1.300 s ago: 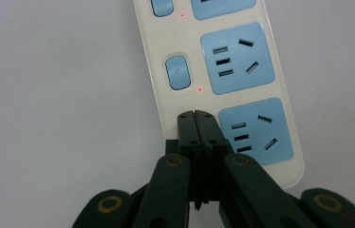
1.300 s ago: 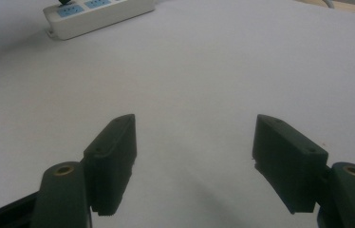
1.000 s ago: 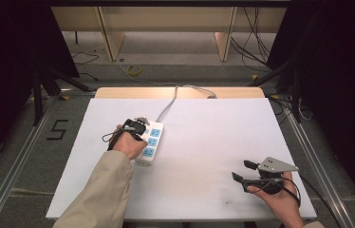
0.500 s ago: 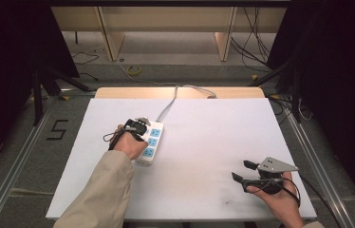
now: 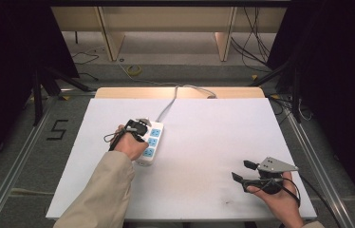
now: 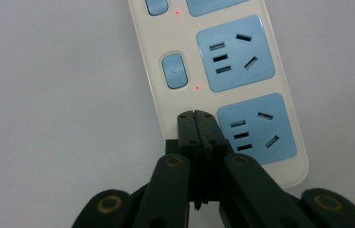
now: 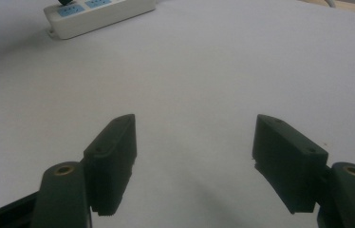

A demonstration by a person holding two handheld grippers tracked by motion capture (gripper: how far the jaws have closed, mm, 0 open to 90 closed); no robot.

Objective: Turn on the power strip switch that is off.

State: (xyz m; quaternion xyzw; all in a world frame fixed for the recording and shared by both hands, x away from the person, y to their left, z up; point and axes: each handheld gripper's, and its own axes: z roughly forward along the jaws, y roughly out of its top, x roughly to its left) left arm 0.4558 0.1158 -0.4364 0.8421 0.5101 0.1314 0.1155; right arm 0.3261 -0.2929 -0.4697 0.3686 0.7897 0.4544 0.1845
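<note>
Item: power strip (image 5: 149,142), cream plastic body with blue socket faces, three sockets counted in the high view. Location: left of centre in the high view, lying flat on the white tabletop (image 5: 204,142), long axis running up-frame; its grey cord (image 5: 166,105) leaves the far end toward the upper edge of the tabletop. In the left gripper view the strip fills the upper right, showing blue rocker switches (image 6: 174,71) beside the sockets, each with a small red indicator lit next to it.

Handling, as judged: rigid moulded shell, light, smooth and likely to slide on the bare surface if pushed from the side. The switches call for a short downward press, not a grasp. To lift or shift the body, the long side edges look the best purchase; the cord would drag.

Left gripper (image 6: 195,115): jaws clenched together, nothing between them, tips resting at the strip's near end, just left of the lowest socket and below the middle switch; whether they touch the plastic or sit just above it cannot be told. The hand (image 5: 130,145) sits over the strip's left edge, beige sleeve (image 5: 102,194) entering from the bottom of the frame, wrist tipped so the gripper points down.

Right gripper (image 5: 243,171): jaws spread wide, empty, at lower right of the high view, well apart from the strip, held low and level over bare tabletop.
</note>
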